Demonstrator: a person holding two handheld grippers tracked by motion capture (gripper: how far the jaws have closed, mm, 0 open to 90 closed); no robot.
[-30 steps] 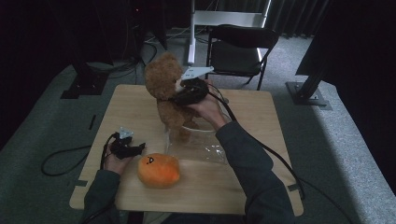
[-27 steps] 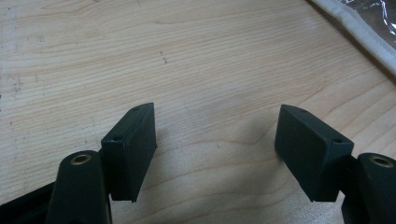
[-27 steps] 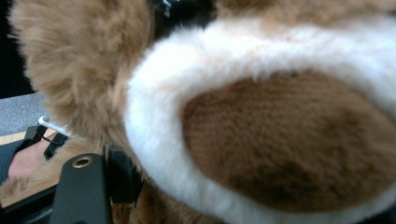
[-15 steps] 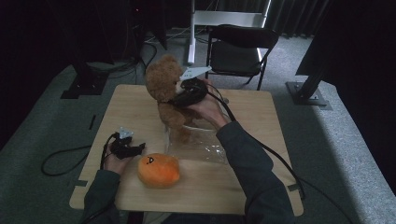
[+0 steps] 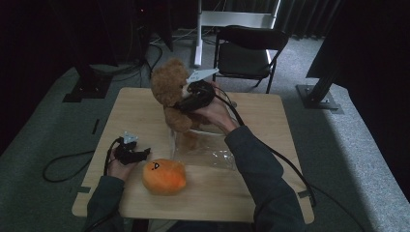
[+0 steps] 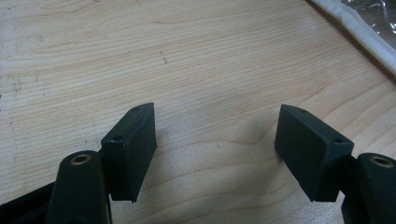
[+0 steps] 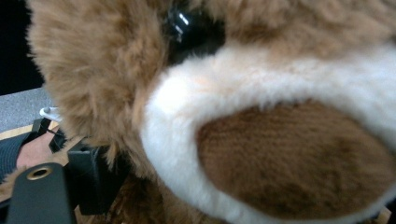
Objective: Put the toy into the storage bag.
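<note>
Teddy bear going into a clear bag — right gripper letting go.

Teddy bear stands upright at the far mouth of the clear plastic bag, legs just inside, the right gripper at its neck. Its jaws have just been opening, and fur lies between them, though I can't tell if they still press. The left gripper rests spread on the table, holding nothing, beside the orange plush toy. Risk — unsupported, the top-heavy bear could topple off the unpinned bag.
</note>
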